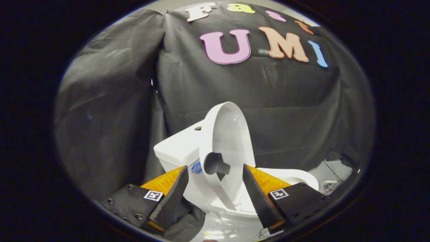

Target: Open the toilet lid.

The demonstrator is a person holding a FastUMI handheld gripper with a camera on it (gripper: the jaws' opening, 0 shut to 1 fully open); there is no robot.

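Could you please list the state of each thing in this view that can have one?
toilet lid: raised, standing upright against the tank.
handle on the lid: free, between the fingers, neither touching it.
toilet bowl: uncovered.
tank: its cover on.
gripper: open, fingers spread either side of the lid's lower part.

White toilet (178, 151) with white raised lid (228, 134), a blue sticker (197, 167) on its tank, before black cloth (114, 101).
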